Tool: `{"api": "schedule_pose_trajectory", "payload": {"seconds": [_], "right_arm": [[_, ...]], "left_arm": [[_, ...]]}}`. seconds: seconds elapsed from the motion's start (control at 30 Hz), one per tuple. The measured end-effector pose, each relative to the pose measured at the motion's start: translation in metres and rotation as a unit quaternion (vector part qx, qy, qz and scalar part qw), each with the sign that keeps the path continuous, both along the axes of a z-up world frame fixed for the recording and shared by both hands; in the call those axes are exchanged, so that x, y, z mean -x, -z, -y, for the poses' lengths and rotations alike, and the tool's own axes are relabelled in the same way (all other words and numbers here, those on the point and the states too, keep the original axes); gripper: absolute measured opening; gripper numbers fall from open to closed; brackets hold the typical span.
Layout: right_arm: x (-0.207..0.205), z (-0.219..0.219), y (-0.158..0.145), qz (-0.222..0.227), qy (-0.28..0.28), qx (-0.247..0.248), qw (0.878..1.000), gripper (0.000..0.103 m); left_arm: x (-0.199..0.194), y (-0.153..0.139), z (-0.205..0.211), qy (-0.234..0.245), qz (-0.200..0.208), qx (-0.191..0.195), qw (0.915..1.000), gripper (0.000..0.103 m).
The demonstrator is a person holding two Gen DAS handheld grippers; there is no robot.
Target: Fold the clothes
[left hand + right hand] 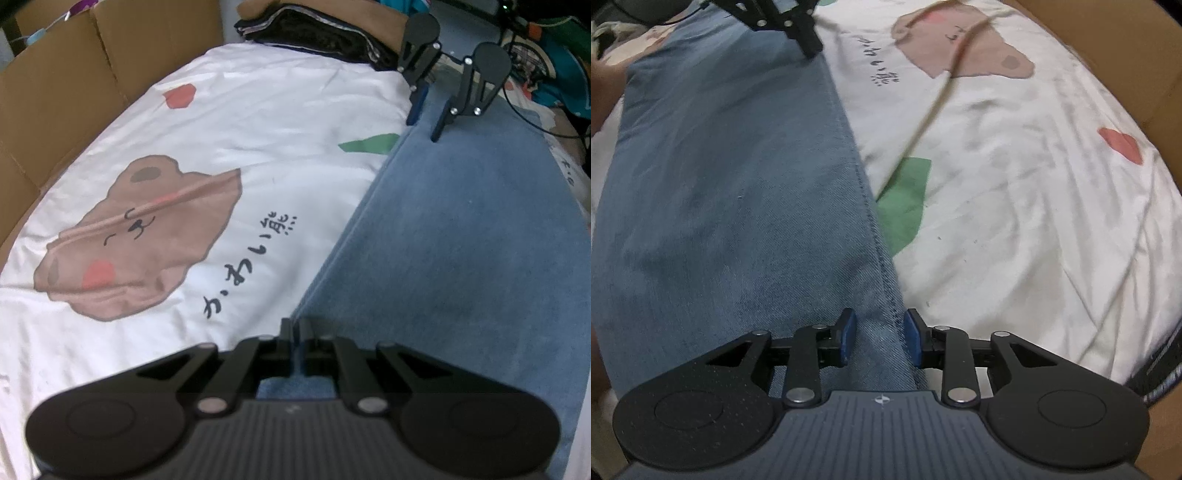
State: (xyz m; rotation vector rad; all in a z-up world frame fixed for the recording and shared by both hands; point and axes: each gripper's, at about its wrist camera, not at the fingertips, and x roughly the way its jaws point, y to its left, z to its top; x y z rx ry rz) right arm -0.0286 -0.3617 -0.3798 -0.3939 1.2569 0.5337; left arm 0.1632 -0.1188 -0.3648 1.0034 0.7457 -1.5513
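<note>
While left gripper pinches jeans edge, right gripper fingers wide, jeans ends cut off.

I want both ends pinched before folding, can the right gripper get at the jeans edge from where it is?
Probably yes: the right gripper is open with the jeans seam edge between its fingers, nothing in the way.
</note>
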Motion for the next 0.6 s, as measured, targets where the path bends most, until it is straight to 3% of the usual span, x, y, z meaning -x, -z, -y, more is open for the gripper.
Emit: {"api": "schedule_pose_trajectory", "payload": {"seconds": [0.07, 0.17, 0.6], "right_arm": [[0.002, 0.000, -0.004, -0.002, -0.008, 0.003, 1.000, 0.019], [0.004, 0.000, -0.010, -0.005, -0.013, 0.004, 1.000, 0.013], [-0.003, 0.006, -0.002, -0.043, 0.000, -0.007, 0.999, 0.015]], "left_arm": [[0.000, -0.001, 0.000, 0.002, -0.001, 0.000, 1.0000, 0.003], [-0.002, -0.001, 0.000, 0.004, -0.002, 0.000, 1.0000, 0.003], [0.000, 0.002, 0.002, 0.005, 0.004, -0.001, 1.0000, 0.003]]}}
